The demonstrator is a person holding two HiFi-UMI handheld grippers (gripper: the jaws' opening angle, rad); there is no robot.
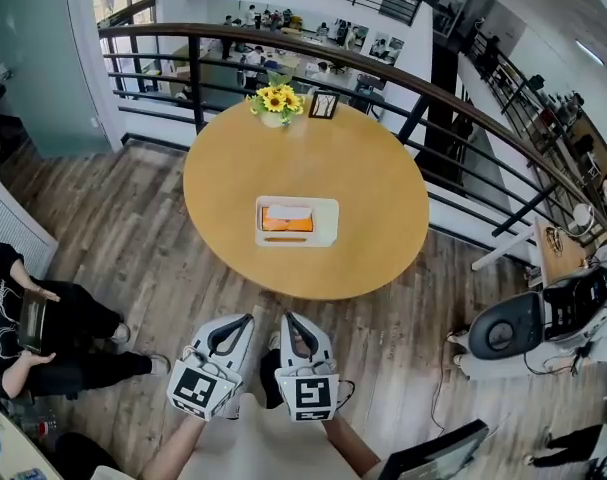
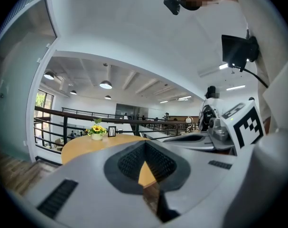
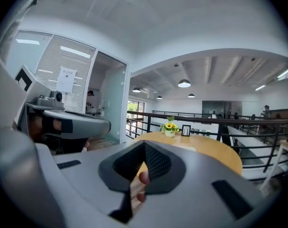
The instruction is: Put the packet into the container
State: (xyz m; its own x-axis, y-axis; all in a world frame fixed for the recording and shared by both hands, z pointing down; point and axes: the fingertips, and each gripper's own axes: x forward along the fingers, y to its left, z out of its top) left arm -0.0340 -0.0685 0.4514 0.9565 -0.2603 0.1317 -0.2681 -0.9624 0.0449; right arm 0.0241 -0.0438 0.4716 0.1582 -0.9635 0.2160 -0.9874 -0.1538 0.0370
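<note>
An orange packet (image 1: 287, 224) lies inside a white rectangular container (image 1: 328, 224) near the middle of a round wooden table (image 1: 373, 198). Both grippers hang side by side over the wooden floor, short of the table's near edge. My left gripper (image 1: 245, 320) is shut with nothing in it, and its own view (image 2: 144, 143) shows the jaw tips meeting. My right gripper (image 1: 289, 318) is also shut and empty, its tips together (image 3: 144, 143). Both point level toward the table (image 2: 84, 147) (image 3: 208, 147). The container barely shows in the gripper views.
Sunflowers in a vase (image 1: 275, 102) and a small picture frame (image 1: 324, 105) stand at the table's far edge, with a black railing (image 1: 453, 93) behind. A seated person (image 1: 43, 328) is at the left. A white machine (image 1: 528, 328) stands at the right.
</note>
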